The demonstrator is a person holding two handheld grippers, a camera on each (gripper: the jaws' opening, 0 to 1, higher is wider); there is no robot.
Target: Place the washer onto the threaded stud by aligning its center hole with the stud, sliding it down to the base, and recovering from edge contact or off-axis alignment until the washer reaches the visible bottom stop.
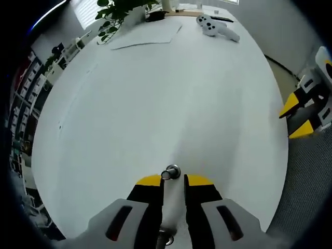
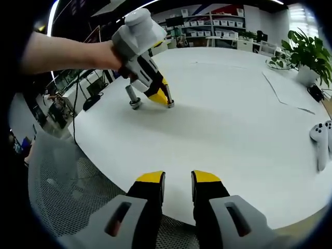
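Left gripper view: the left gripper (image 1: 174,180) points down at a round white table (image 1: 155,104). Its yellow-tipped jaws stand a narrow gap apart with the threaded stud (image 1: 171,172) at their tips, a metal ring or head showing at its top end. A second metal piece (image 1: 166,239) sits low in the gap near the frame bottom, too small to identify. Whether the jaws press on the stud cannot be told here. The right gripper (image 1: 301,116) enters at the far right, off the table edge, its yellow tips apart.

Right gripper view: this one gives the side profile the other lacks. The left gripper (image 2: 168,102), held in a person's hand (image 2: 111,57), slants down so its tips reach the table (image 2: 233,129). The stud (image 2: 133,97) shows as a short grey metal post, tilted, its wider base on the tabletop, lying just beside the jaws toward the grey body side. Contact between the jaws and the post cannot be told. The washer cannot be separated from the stud's base at this size.

The right gripper's own jaws (image 2: 178,179) are parted with nothing between them, hovering over the near table edge above a grey mesh chair (image 2: 67,176).

Far side of the table: a potted plant (image 2: 308,54), sheets of paper (image 2: 288,91), white VR controllers (image 2: 321,137). Shelving (image 2: 207,26) behind.
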